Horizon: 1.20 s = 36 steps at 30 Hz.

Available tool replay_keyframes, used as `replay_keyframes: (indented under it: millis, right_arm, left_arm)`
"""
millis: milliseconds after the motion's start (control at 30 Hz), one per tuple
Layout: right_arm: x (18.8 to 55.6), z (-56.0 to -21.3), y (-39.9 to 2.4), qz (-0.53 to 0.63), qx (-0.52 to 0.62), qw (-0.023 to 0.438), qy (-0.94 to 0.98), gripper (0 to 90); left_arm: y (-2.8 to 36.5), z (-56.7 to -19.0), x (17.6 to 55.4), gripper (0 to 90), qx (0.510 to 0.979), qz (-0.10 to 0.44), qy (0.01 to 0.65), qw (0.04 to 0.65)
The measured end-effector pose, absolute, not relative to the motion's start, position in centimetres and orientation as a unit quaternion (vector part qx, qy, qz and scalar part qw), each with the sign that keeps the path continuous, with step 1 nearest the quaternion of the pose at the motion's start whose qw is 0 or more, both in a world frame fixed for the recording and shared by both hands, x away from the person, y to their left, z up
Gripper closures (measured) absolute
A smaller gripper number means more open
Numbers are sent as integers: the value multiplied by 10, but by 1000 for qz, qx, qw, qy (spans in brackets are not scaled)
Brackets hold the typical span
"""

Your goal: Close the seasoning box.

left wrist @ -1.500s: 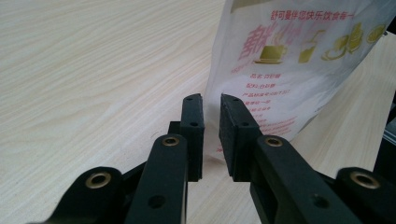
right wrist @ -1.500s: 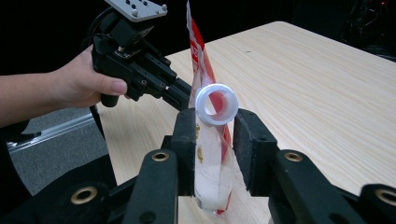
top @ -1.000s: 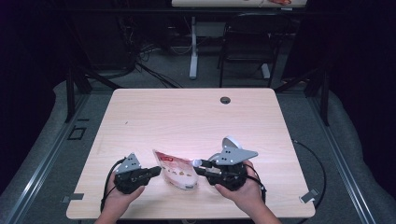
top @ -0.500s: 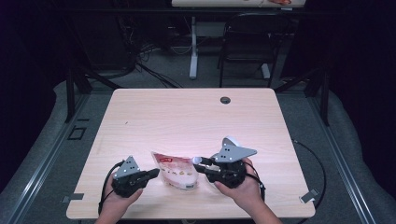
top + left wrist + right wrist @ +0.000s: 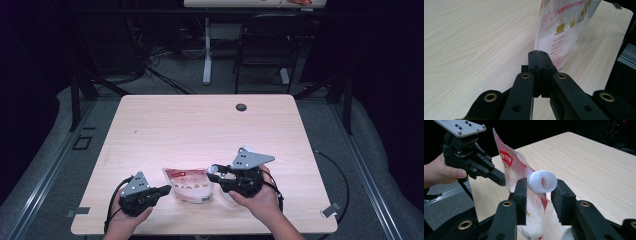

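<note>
A white and red spouted pouch (image 5: 189,184) stands on the light wooden table (image 5: 200,125), low in the high view and a little left of centre, between the two hand-held grippers. The left gripper (image 5: 161,190) sits at the lower left of that view, held in the person's left hand (image 5: 125,222), and points right toward the pouch's left edge. In the left gripper view its jaws are pressed flat together at mid-frame with the pouch's thin side seam (image 5: 537,47) pinched between their tips; the pouch (image 5: 564,27) rises toward the upper right, printed with gold cups and red text.

The right gripper (image 5: 216,173) lies just right of the pouch in the high view, gripped by the right hand (image 5: 257,200), with its grey three-cornered plate (image 5: 250,159) on top. In the right gripper view the pouch's white screw spout (image 5: 542,181) sits at centre frame between the two black jaws. The jaws have just been opening: the left pad is against the spout's side, while the right pad stands just beside it and I cannot tell whether it touches. A white round cap (image 5: 568,234) peeks in at the bottom edge, below the right jaw. The left gripper (image 5: 500,178) appears at the upper left of this view, clamped on the pouch's far edge.
</note>
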State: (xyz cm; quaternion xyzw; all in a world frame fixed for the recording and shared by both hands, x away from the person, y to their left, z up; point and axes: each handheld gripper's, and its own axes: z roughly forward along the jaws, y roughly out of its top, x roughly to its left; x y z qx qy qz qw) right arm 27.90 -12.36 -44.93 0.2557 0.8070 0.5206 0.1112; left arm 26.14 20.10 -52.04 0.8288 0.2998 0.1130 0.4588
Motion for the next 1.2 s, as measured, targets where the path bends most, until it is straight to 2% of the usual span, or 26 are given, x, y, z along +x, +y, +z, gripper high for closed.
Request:
replay_keyframes:
  millis: [267,467,567,833,967,1200]
  right_arm:
    - [279,-440,-124,526,246,113,807,590]
    - [279,-427,-117,519,229,127,814,587]
    - [283,-421,-111,513,221,117,821,589]
    - [286,-410,-92,488,197,120,842,614]
    - [288,-405,-81,479,186,112,851,685]
    - [291,-401,-65,465,169,112,862,711]
  left_arm:
    - [201,-521,262,900,828,108,300,461]
    - [201,-521,263,883,828,106,297,463]
    - [201,-521,263,875,829,104,296,464]
    - [202,-522,263,862,830,103,297,460]
    - [201,-523,264,853,830,103,297,460]
    - [201,-524,264,818,831,98,297,461]
